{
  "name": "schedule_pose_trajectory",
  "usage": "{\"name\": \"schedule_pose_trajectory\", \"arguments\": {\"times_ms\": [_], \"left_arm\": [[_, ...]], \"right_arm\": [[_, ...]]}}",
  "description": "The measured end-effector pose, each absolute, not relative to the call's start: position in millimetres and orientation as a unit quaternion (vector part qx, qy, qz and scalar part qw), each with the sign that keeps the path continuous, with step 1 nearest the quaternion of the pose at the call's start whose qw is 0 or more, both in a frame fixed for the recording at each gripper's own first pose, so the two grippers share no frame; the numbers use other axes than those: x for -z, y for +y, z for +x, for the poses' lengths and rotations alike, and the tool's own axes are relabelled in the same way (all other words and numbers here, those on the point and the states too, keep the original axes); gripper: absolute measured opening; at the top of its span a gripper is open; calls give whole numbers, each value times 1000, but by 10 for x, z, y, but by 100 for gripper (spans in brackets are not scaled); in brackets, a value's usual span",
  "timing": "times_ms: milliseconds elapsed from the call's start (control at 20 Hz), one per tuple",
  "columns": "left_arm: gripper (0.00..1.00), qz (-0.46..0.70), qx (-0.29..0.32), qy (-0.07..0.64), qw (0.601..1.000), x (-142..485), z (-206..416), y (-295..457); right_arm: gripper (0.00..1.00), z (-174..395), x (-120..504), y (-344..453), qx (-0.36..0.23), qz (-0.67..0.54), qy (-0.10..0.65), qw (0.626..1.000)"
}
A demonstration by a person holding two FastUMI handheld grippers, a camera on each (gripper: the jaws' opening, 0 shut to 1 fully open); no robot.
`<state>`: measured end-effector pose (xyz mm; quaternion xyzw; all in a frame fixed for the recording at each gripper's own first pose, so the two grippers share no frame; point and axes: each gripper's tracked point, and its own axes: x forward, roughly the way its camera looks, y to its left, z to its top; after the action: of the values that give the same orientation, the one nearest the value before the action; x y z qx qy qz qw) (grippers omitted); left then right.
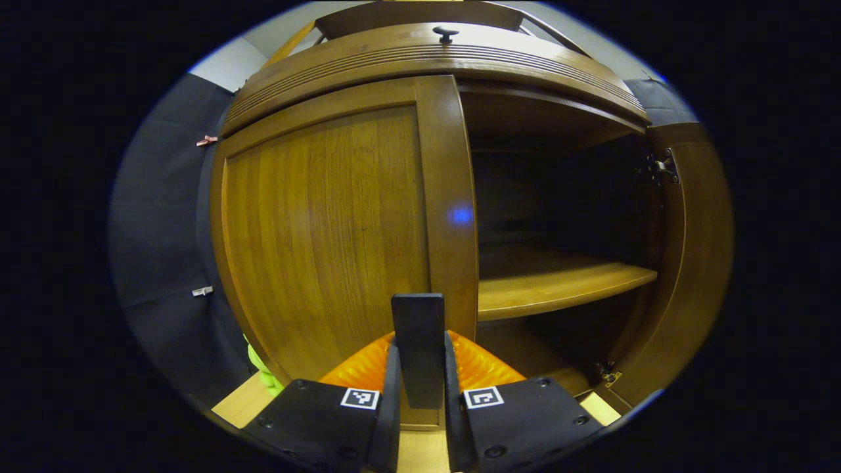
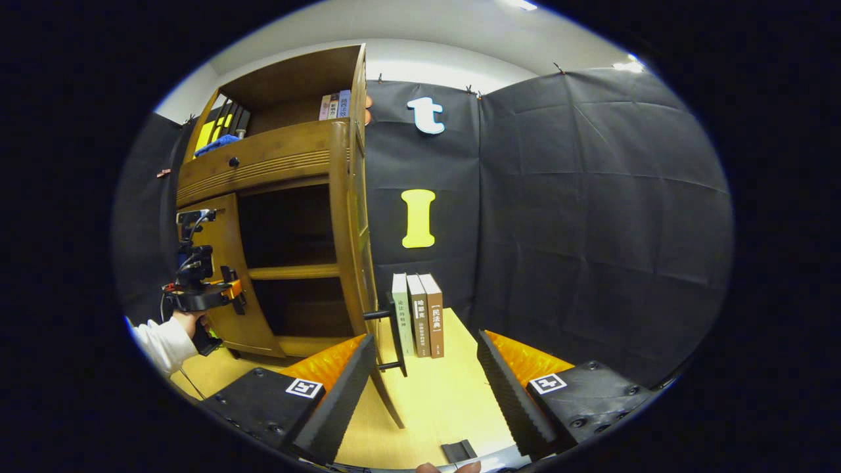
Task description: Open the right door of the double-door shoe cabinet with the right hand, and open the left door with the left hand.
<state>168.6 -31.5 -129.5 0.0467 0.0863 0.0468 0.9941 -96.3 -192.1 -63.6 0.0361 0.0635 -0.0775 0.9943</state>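
A: Where's the cabinet (image 1: 433, 59)?

B: It takes up most of the left gripper view. The left door (image 1: 328, 236) sits at centre-left and looks closed, flush under the top board. The right door (image 1: 696, 263) is swung open at the right edge, its hinges on show.

A: And inside?

B: A shelf (image 1: 565, 286) crosses the dark opening at mid-right.

A: The left gripper (image 1: 420, 387)?

B: At bottom centre. Its fingers are clenched on the left door's dark handle (image 1: 418, 341), one pad on each side.

A: What about the right gripper view?

B: The cabinet (image 2: 263, 164) stands at upper left. The right door (image 2: 358, 263) is seen edge-on near centre, with its black handle (image 2: 394, 328) sticking out toward lower centre.

A: Is the right gripper (image 2: 420, 387) on it?

B: No, its jaws are released, spread wide at the bottom. The handle lies just beside the left finger (image 2: 341, 394); I can't tell whether they touch.

A: Anything else?

B: Three books (image 2: 418, 315) stand upright on the pale floor (image 2: 440, 401) just right of that door. At the left edge a hand (image 2: 190, 325) in a white sleeve (image 2: 158, 341) holds the left gripper against the left door. More books (image 2: 335, 105) sit on the top shelf.
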Motion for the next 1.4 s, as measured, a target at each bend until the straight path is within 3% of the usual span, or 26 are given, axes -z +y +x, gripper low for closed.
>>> {"name": "schedule_pose_trajectory", "arguments": {"times_ms": [550,950,1000,1100,1400], "left_arm": [[29,30,-6,104,994,1179,1628,-305],[24,18,-14,106,994,1005,1602,-267],[24,15,-16,106,994,961,1610,-255],[21,10,-20,107,994,959,1584,-213],[13,10,-29,107,994,919,1599,-189]], "right_arm": [[98,-916,407,-918,13,19,36,999],[100,-814,373,-192,-16,10,26,999],[92,-818,378,-105,-19,9,26,999],[98,-839,392,45,-24,9,24,999],[100,-845,428,413,-35,29,34,998]]}}
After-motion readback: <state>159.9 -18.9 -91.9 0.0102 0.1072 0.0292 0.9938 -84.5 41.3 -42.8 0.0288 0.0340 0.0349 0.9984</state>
